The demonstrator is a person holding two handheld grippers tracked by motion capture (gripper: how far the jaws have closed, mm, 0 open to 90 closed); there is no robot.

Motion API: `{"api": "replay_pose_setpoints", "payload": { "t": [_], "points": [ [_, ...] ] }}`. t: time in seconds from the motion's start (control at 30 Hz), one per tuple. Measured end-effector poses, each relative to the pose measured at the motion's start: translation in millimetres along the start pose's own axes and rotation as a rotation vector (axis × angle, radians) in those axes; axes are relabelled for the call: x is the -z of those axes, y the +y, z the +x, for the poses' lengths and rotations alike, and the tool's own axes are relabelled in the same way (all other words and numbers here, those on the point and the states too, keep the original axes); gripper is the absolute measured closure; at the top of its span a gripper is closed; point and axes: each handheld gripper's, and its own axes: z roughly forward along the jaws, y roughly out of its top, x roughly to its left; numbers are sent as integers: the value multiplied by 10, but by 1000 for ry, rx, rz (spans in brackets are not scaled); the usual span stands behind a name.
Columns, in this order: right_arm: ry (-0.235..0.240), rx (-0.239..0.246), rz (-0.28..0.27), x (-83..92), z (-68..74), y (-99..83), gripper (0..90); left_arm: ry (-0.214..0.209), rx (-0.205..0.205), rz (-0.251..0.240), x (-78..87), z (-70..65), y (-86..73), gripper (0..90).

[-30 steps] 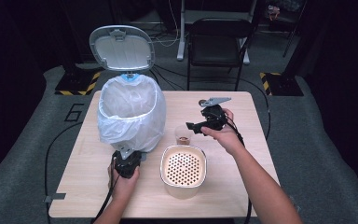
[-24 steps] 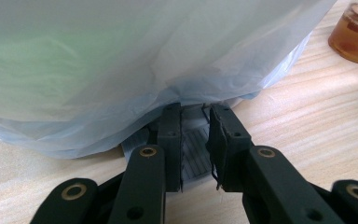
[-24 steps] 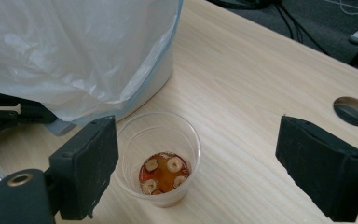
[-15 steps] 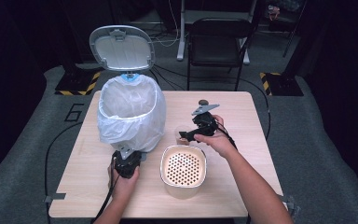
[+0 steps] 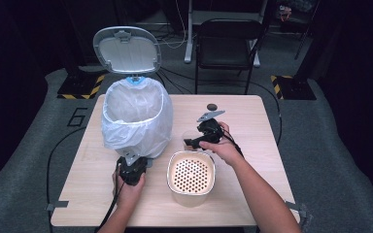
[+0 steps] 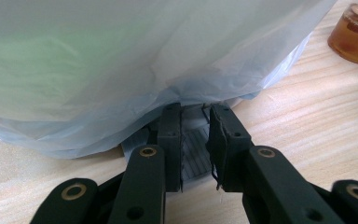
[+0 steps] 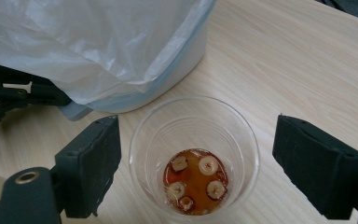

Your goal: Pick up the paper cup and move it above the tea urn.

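Over the cup (image 7: 195, 156), right gripper (image 7: 196, 163) wide open, lowering to grasp; left gripper (image 6: 195, 140) clamped on bin pedal (image 6: 191, 156); next, close squarely on cup

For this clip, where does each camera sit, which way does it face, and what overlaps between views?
High view: above the person's side, looking forward and down on the table; both forearms enter from below.
Left gripper view: rides the left hand-held gripper, level along the tabletop, jaws closed on the bin's pedal under the bag-lined bin.
Right gripper view: rides the right hand-held gripper, looking down, open jaws either side of the clear cup.
Shared: all three show bin, cup and tabletop.
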Motion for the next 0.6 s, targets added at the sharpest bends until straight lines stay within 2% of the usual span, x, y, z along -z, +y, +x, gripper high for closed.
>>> {"api": "replay_pose_setpoints", "payload": {
  "t": [0.03,0.1,0.17,0.23,0.27,0.3,0.37,0.4,0.43,0.47,0.53,0.6],
  "points": [
    [3,-2,0,-3,5,1,146,1,-15,1,2,10,3,750],
    [1,1,3,-7,12,3,147,-1,-13,1,1,9,3,749],
    [-19,6,6,-14,14,6,183,-1,-20,2,2,14,4,749],
    [-36,-2,9,-13,4,10,240,0,2,-1,-1,-1,0,749],
    [-43,1,0,4,-11,14,337,-4,10,-20,-8,-6,0,749],
    [-50,-11,-4,15,-16,17,400,-1,6,1,0,-4,-1,749],
    [-45,-39,-4,37,-52,25,498,-2,7,-1,0,-5,-1,750],
    [-49,-48,-2,42,-64,26,533,0,-15,1,2,11,3,749],
    [-49,-48,-2,42,-64,26,533,-2,4,-8,-3,-3,0,749],
    [-47,-67,3,54,-92,24,576,0,-19,2,2,12,4,749],
    [-58,-56,9,52,-115,18,609,-1,-22,3,2,14,5,749],
    [-63,-65,19,50,-114,14,632,-1,-23,3,2,15,5,749]
  ]
}}
